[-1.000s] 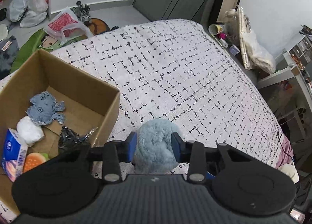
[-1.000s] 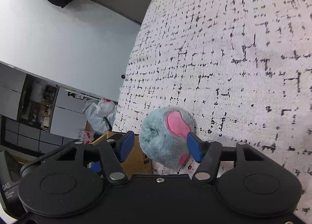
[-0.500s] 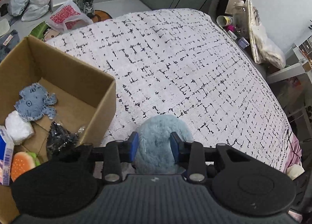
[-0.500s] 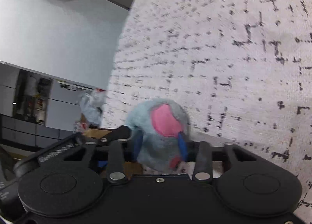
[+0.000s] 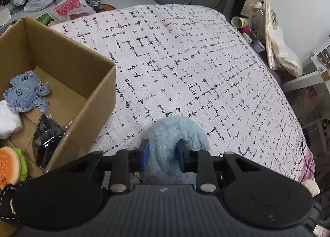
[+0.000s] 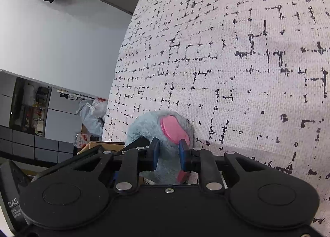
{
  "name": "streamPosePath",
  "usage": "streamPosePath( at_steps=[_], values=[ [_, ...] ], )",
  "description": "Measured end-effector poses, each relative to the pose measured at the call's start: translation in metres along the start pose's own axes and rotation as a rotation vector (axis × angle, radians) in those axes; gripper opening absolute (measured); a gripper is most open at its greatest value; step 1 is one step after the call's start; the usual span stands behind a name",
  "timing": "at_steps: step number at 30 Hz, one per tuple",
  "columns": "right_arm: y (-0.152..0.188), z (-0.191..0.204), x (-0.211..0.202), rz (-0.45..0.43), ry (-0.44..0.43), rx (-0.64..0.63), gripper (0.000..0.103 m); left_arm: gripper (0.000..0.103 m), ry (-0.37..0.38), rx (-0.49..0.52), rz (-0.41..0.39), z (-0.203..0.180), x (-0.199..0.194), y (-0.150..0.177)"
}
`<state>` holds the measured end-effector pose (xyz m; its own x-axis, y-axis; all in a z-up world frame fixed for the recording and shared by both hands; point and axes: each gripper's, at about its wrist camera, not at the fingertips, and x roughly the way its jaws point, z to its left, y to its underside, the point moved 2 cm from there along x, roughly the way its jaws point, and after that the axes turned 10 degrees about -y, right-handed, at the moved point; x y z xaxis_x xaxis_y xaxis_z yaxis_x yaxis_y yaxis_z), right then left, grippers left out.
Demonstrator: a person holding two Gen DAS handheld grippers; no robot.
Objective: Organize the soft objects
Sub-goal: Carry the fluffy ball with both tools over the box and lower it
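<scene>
- At the far left of the left wrist view, the cardboard box (image 5: 90, 100) stood on the bed (image 5: 185, 67), open at the top. It already held a denim toy (image 5: 25, 92), a white wad (image 5: 8, 119), a dark crinkled bag (image 5: 48, 135) and a burger-shaped toy (image 5: 11, 166).
- Just right of the box, the left claw (image 5: 161, 155) was pinching the blue plush toy (image 5: 175, 133). Its blue pads pressed into the fur, so that the toy bulged above them.
- The toy sat over the patterned bedcover, beside the box's near corner and not yet above its opening.
- In the right wrist view, the right claw (image 6: 168, 155) was pressed in on the same plush toy (image 6: 148, 125), nipping it just under the pink ear patch (image 6: 173, 129). A corner of the box (image 6: 90, 146) showed to its left, behind the other claw.
- Both claws therefore gripped one toy together. Whether it was lifted clear of the bed or resting on it could not be told from these views.
- The step in hand seemed to be carrying the plush toy to the box, with the grasp made and the drop not yet done.
- The next move probably called for swinging the toy leftward over the box wall. It would need to go high enough to clear the rim, with both claws travelling together so the soft body did not twist or slip out.
- Then both claws would have to spread above the bare patch of box floor beyond the denim toy.
</scene>
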<state>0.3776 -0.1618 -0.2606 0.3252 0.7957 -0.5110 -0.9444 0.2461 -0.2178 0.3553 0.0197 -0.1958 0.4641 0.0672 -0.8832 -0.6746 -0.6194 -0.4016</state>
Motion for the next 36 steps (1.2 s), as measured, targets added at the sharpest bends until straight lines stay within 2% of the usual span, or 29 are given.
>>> streamPosePath(
  at_steps=[16, 36],
  values=[
    [-0.002, 0.036, -0.029, -0.036, -0.075, -0.088, 0.02, 0.025, 0.046, 0.037, -0.09, -0.006, -0.051, -0.006],
    [0.028, 0.088, -0.056, -0.043, -0.169, -0.223, 0.02, 0.025, 0.074, 0.026, -0.195, 0.022, -0.118, 0.002]
  ],
)
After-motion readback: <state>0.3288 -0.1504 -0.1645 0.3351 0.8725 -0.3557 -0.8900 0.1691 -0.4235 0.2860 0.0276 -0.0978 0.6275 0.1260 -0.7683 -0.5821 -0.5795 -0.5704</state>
